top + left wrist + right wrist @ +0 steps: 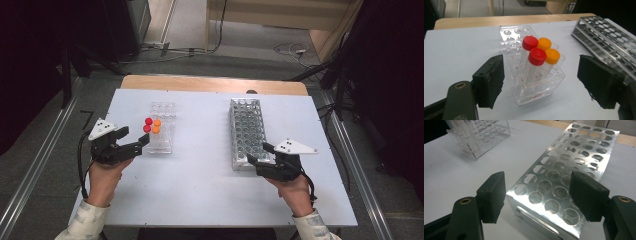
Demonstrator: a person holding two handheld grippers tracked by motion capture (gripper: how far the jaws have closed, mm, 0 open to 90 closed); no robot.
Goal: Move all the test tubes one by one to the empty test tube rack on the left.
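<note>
At the near edge of the white worktop (200,190) two forearms in pale patterned sleeves come in, each hand wrapped around the body of its tongs from below, wrists low over the surface. The left hand (104,176) angles its left tongs (136,140) forward and toward the middle, the grey three-cornered plate on top tilted outward. In the left gripper view the two black jaws stand spread wide, nothing pressed between the pads; the clear plastic rack (534,82) sits just ahead of them, its near corner lying between the two jaw tips without touching either. Four capped tubes stand upright in the near end of that rack, just beyond the tongs: two with red caps (537,56) on the side of the left jaw and two with orange caps (552,56) on the side of the right jaw, the four packed close together; the rack's farther holes are unfilled. The right hand (290,189) holds the right tongs (260,154) pointed forward and inward at the near end of the metal rack (245,131). In the right gripper view these jaws are also spread, one to each side of the metal rack's near corner (541,202), pinching nothing; whether a pad brushes the rack's edge cannot be told. The metal rack stretches away from these tongs, and the clear rack (477,138) stands well off beyond their left jaw.
</note>
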